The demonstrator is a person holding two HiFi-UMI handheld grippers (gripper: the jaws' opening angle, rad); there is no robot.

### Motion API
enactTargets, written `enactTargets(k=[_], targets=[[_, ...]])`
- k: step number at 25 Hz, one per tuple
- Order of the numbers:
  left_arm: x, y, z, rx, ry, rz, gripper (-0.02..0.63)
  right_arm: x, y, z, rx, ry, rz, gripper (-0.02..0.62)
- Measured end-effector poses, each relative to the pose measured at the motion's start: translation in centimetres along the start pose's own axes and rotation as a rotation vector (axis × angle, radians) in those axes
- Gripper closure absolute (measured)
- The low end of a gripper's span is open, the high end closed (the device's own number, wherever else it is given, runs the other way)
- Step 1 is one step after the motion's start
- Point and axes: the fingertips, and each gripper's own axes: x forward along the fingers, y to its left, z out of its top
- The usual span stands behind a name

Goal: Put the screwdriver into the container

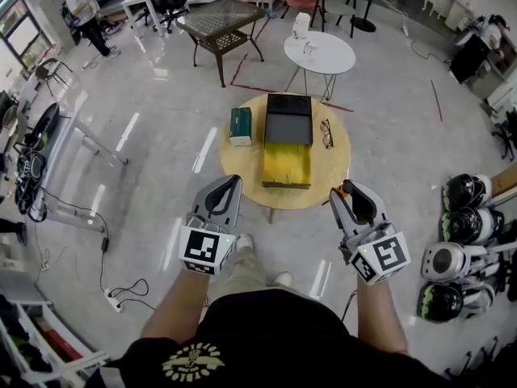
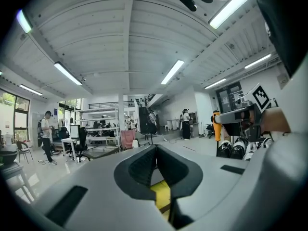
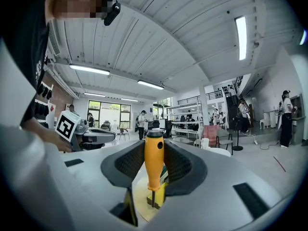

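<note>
Right hand-held gripper (image 1: 352, 194): jaws clamped on the orange plastic-handled screwdriver (image 3: 154, 158). The pads press the handle from both sides. The handle stands upright and the thin metal shaft points down out of the jaws. I judge this grip suits a tip-first drop: the shaft can lead into the opening and the handle follow.

Left hand-held gripper (image 1: 229, 186): jaws together at the tips, nothing between them. It is level with the right one, just short of the table edge, and has no part in the carry.

Both sit at the near edge of the round wooden tabletop (image 1: 242, 164). The yellow rectangular container (image 1: 287, 164) lies in the middle, its long side running away from me. A dark flat section (image 1: 289, 118) sits at its far end; I cannot tell whether this is a lid. The screwdriver is in the air near the container, not over it. Judgement: transport step, insertion not yet done.

A green box (image 1: 240, 125) lies left of the container and black-framed glasses (image 1: 325, 133) lie right. Both are clear of the opening.
</note>
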Motion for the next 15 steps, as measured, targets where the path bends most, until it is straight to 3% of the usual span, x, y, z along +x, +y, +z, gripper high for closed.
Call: enactTargets(k=[6, 15], targets=[[2.3, 1.3, 1.3, 0.027, -0.024, -0.034, 0.588, 2.6, -0.2, 0.4, 0.002, 0.0, -0.008, 0.459], [6.0, 4.7, 0.2, 0.031, 0.015, -0.094, 0.588, 7.8, -1.9, 0.4, 0.023, -0.001, -0.04, 0.459]])
